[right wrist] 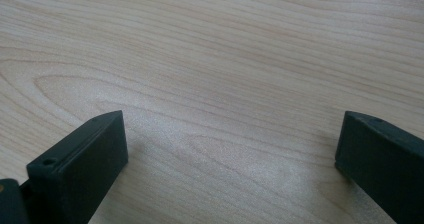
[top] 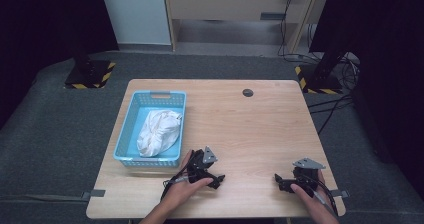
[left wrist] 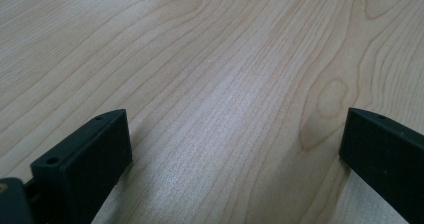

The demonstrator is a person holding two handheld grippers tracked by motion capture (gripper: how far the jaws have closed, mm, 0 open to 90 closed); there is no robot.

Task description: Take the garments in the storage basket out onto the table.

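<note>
A crumpled white cloth (top: 159,132) lies inside a light blue plastic basket (top: 131,111) on the left part of the wooden table (top: 250,129). My left gripper (top: 218,179) rests near the front edge, just right of the basket's near corner, held by a hand. Its jaws stand wide apart over bare wood, so my left gripper (left wrist: 235,144) is open with nothing between the fingers. My right gripper (top: 278,180) sits at the front right of the table, also in a hand. In its own view my right gripper (right wrist: 232,144) is open above bare wood.
A small dark round disc (top: 247,92) is set into the table near its far edge. Black stands with yellow-striped bases (top: 90,74) flank the table on the grey floor, and cables (top: 330,106) trail at the right.
</note>
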